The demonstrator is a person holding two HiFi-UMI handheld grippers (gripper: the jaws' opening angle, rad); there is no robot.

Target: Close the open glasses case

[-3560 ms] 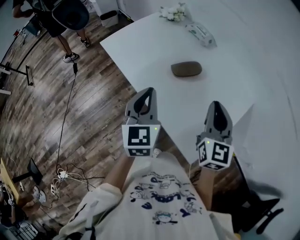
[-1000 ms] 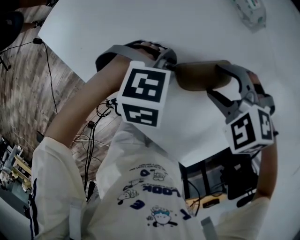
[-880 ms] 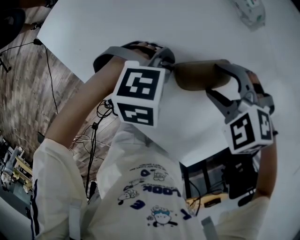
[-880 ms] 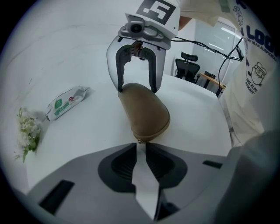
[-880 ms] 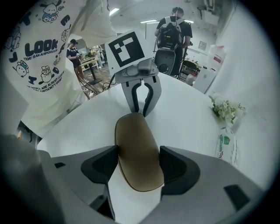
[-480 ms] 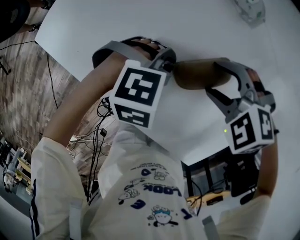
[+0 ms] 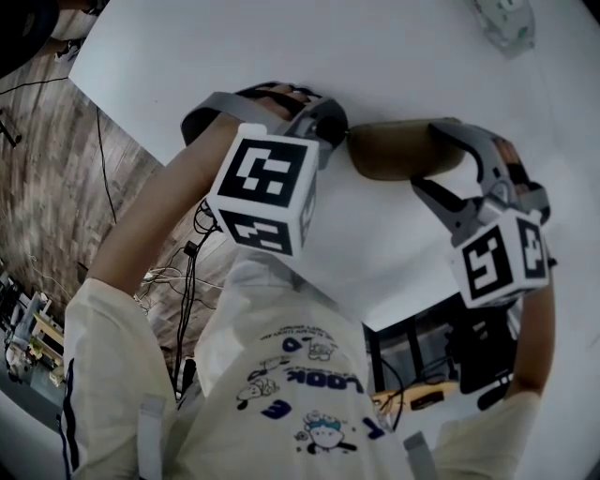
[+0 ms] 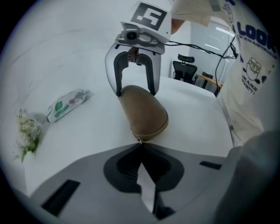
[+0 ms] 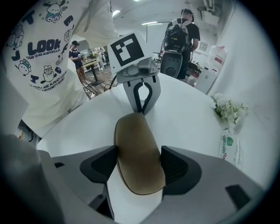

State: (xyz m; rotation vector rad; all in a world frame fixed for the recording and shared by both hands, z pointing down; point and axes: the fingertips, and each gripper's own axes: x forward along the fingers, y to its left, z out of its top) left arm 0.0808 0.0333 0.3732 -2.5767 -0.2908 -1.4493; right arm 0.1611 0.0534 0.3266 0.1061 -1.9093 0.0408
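A brown oval glasses case (image 7: pixel 403 150) lies on the white table (image 7: pixel 281 47). My left gripper (image 7: pixel 339 134) is at its left end. In the left gripper view the jaws meet, shut (image 8: pixel 140 143), on the small metal zipper pull at the near tip of the case (image 8: pixel 142 113). My right gripper (image 7: pixel 441 164) straddles the other end. There, the right gripper view shows both pads (image 9: pixel 175 164) pressing the sides of the case (image 9: pixel 138 153), and its jaws are opening slightly. Each gripper faces the other across the case.
A wet-wipes packet (image 7: pixel 506 23) lies at the far side of the table, with a small bunch of white flowers (image 9: pixel 227 109) beside it. The table edge (image 7: pixel 141 131) runs close on the left, over a wood floor with cables. A person (image 9: pixel 181 30) stands beyond the table.
Both grippers came from near my body to the case. Over the last second the left gripper's jaws closed at the case's left end; the right gripper stayed put.
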